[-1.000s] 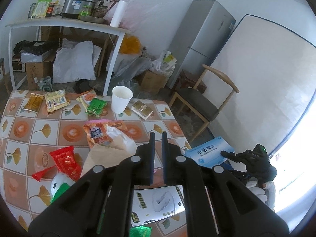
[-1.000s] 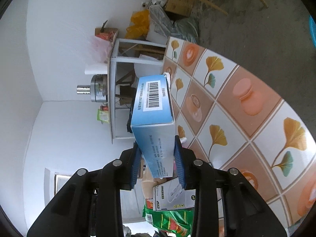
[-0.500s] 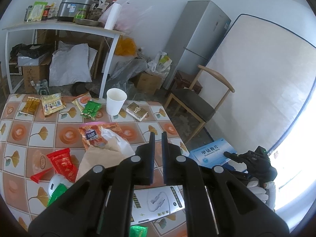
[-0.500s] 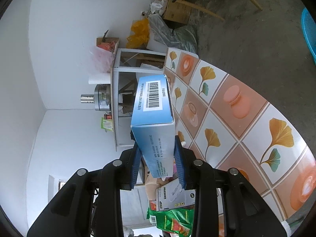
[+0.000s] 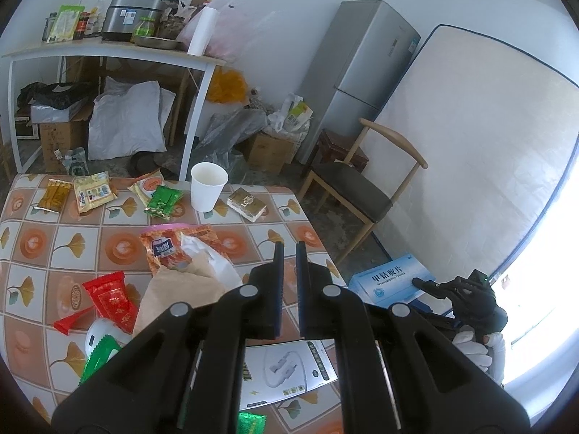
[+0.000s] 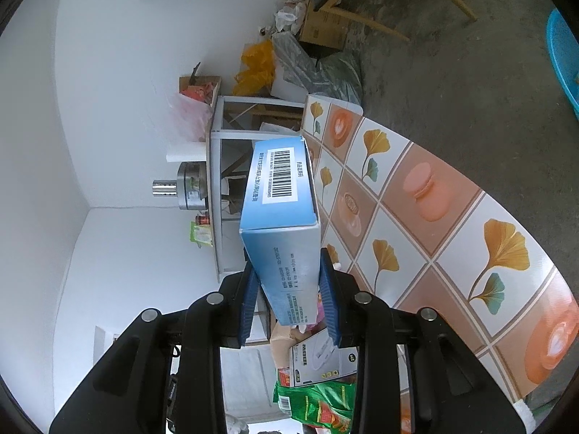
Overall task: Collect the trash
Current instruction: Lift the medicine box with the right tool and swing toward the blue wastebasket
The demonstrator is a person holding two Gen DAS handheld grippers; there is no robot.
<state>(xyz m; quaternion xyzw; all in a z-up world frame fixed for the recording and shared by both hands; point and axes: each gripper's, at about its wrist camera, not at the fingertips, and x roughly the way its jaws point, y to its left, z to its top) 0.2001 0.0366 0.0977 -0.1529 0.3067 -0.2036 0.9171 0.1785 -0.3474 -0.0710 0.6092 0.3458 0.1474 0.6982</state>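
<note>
Right gripper [image 6: 289,289] shifted, blue box [image 6: 280,217] clamped

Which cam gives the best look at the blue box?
Right wrist: the blue box fills mid-frame, barcode face readable, clamped between the right gripper pads. Left wrist shows it small at the right, beyond the table edge, only its printed front face.

bright daylight, blown-out glare at right edge; fisheye bending, dark corners, sharp focus.
</note>
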